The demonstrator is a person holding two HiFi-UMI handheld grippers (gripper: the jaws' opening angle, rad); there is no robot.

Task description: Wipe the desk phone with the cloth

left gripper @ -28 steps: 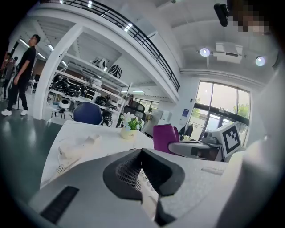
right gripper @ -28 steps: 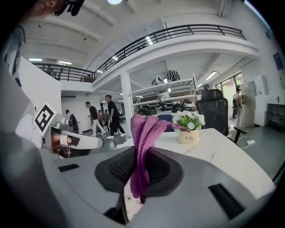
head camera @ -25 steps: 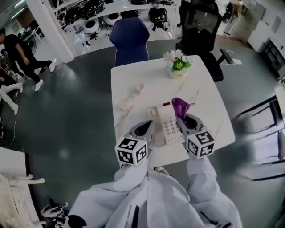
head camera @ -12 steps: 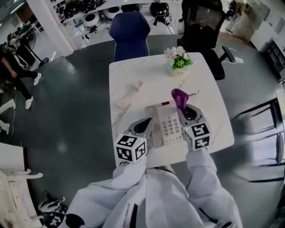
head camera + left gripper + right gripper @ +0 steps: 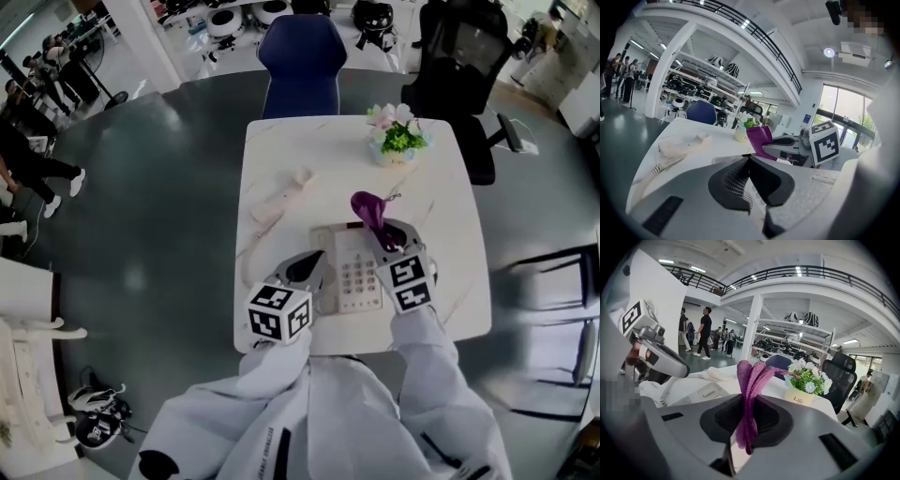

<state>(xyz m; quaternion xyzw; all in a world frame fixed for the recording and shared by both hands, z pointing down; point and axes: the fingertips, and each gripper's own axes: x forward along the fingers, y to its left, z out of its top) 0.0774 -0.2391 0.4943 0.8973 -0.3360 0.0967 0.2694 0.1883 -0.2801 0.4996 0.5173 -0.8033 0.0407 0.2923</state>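
Left gripper (image 5: 309,265), at 8 o'clock of the desk phone (image 5: 349,272), has its jaws together on nothing and sits over the phone's left edge, apparently steadying it. Right gripper (image 5: 384,232), at the phone's 1 o'clock, is clamped on the purple cloth (image 5: 368,207), whose loose end stands up beyond the tips; contact with the casing cannot be told. Handset (image 5: 282,198) lies off the cradle at 10 o'clock on the white table (image 5: 450,216); the flower pot (image 5: 398,142) stands farther off, at 1 o'clock. Step in hand, as judged: approach, with wiping barely begun. Next move calls for lowering the cloth onto the keypad and stroking across.
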